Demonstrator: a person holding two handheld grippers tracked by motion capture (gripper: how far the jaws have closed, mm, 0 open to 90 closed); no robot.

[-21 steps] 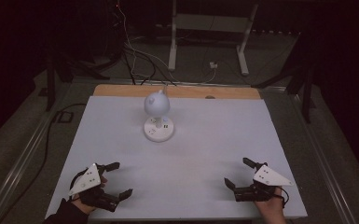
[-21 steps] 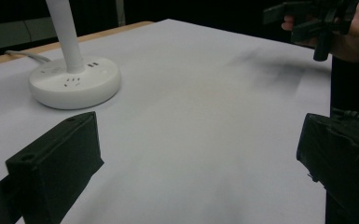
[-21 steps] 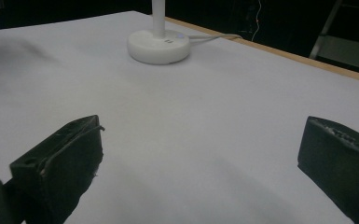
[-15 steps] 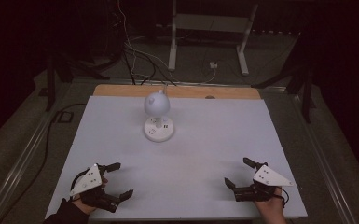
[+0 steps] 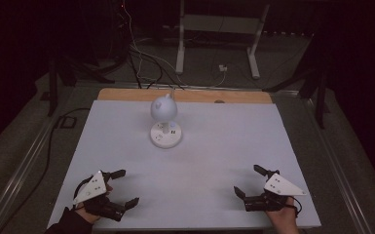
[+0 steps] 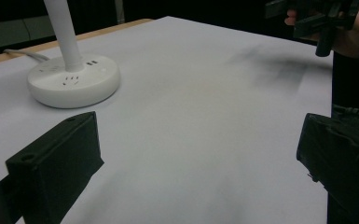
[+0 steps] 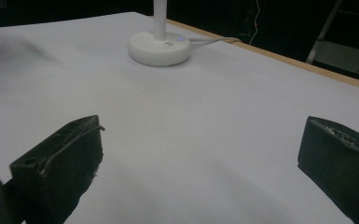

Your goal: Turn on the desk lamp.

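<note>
A small white desk lamp with a round plastic base and globe-shaped head stands at twelve o'clock on the white table top — well apart from both grippers. The left gripper waits at seven o'clock and the right gripper at five, each with jaws spread wide and empty — likely poised to reach inward. No containers are on the table.

High view: looking forward and down from above the near edge, taking in the whole table, lamp at upper centre. Left gripper view: riding low, facing across the sheet, lamp base at upper left. Right gripper view: riding equally low, lamp base at upper centre. All three are sharing lamp and tabletop.
</note>
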